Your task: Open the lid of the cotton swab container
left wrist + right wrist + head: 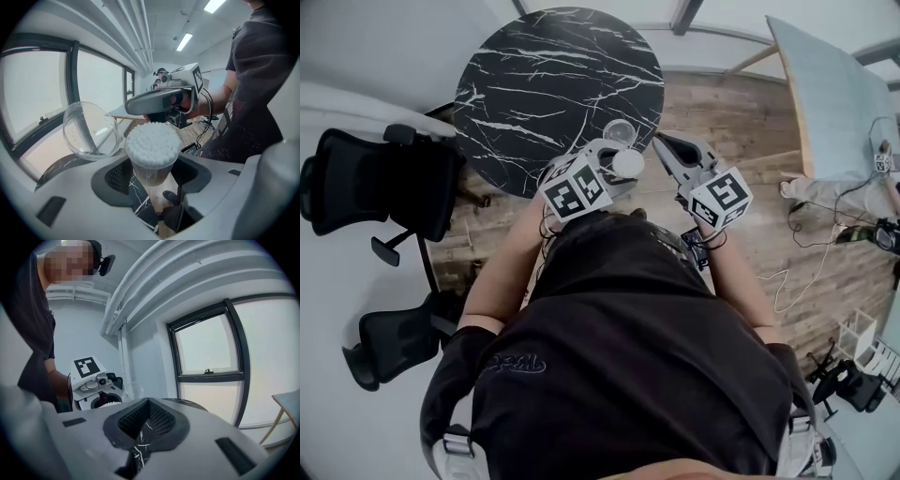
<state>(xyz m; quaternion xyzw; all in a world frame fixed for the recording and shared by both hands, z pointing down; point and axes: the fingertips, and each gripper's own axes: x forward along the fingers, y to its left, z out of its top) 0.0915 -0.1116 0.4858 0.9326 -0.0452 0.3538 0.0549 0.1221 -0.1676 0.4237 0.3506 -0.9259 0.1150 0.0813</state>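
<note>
Clear cotton swab container [151, 150] between left gripper [152, 168] fingers [115, 178]; lid [89, 131] open, leftward

The cotton swab container [152, 152] sits between the jaws of my left gripper [153, 177], pressed on both sides, over the near edge of the round table [553, 84]. Its lid [89, 131] stands tipped open at the container's left rim, on the table side. My right gripper [147, 418] is to the container's right, apart from it, jaws together on nothing. A chair [384, 183] stands left of the table, another chair [394, 342] nearer me; a second table [830, 103] lies far right.
</note>
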